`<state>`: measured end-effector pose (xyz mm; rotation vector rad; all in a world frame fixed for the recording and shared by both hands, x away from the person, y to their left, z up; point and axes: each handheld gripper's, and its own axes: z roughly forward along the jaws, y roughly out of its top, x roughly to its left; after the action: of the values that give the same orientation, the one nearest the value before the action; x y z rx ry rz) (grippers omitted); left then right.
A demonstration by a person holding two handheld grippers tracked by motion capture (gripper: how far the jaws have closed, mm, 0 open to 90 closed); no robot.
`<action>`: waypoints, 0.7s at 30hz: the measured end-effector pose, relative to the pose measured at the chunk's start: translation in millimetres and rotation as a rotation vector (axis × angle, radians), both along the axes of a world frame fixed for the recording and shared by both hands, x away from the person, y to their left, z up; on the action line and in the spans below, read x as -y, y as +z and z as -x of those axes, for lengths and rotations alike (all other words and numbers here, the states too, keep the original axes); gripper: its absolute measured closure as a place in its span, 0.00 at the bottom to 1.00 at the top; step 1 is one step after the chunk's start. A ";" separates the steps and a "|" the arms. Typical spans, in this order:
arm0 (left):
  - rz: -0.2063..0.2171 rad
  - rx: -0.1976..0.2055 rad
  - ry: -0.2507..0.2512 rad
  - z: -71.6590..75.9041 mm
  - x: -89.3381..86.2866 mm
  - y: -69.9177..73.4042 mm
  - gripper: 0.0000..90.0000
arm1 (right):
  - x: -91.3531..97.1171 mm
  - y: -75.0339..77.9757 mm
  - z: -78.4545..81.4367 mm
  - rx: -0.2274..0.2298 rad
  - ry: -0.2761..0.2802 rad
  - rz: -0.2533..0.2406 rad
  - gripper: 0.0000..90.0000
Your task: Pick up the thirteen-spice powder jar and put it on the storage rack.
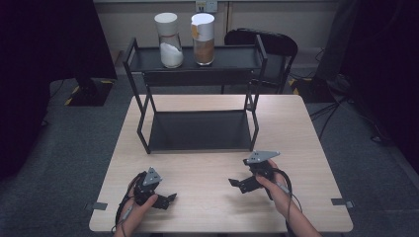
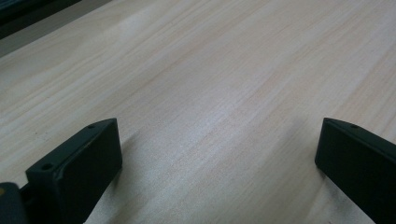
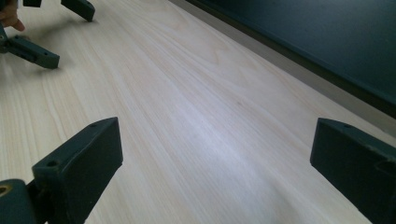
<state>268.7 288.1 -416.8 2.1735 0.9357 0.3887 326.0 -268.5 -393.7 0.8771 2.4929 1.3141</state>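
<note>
Lab-like room — grey carpet (image 1: 64, 148), floor cables (image 1: 341, 106), black stand base (image 1: 89, 91), bare wall.

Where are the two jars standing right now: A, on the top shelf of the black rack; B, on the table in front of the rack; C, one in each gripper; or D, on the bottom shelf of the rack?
A: the white-filled jar and the brown-filled jar stand side by side on the top shelf of the black rack, while its bottom shelf holds nothing.

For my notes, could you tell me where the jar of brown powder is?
In the high view, the brown-powder jar stands on the black rack's top shelf, right of the white-powder jar.
</note>
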 end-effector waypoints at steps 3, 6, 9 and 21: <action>0.000 0.000 0.000 0.0 0.0 0.0 0.00 | 8.8 -3.4 4.5 -0.004 -0.010 -0.005 0.01; 0.000 0.000 0.000 0.0 0.0 0.0 0.00 | 16.7 -6.7 8.0 -0.010 -0.020 -0.008 0.01; 0.000 0.000 0.000 0.0 0.0 0.0 0.00 | 24.0 -10.0 11.4 -0.011 -0.032 -0.006 0.01; 0.000 0.000 0.000 0.0 0.0 0.0 0.00 | 52.4 -18.8 25.8 -0.003 -0.076 0.025 0.01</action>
<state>268.7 288.1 -416.8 2.1736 0.9358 0.3887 300.2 -320.9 -412.5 0.9580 2.4469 1.2565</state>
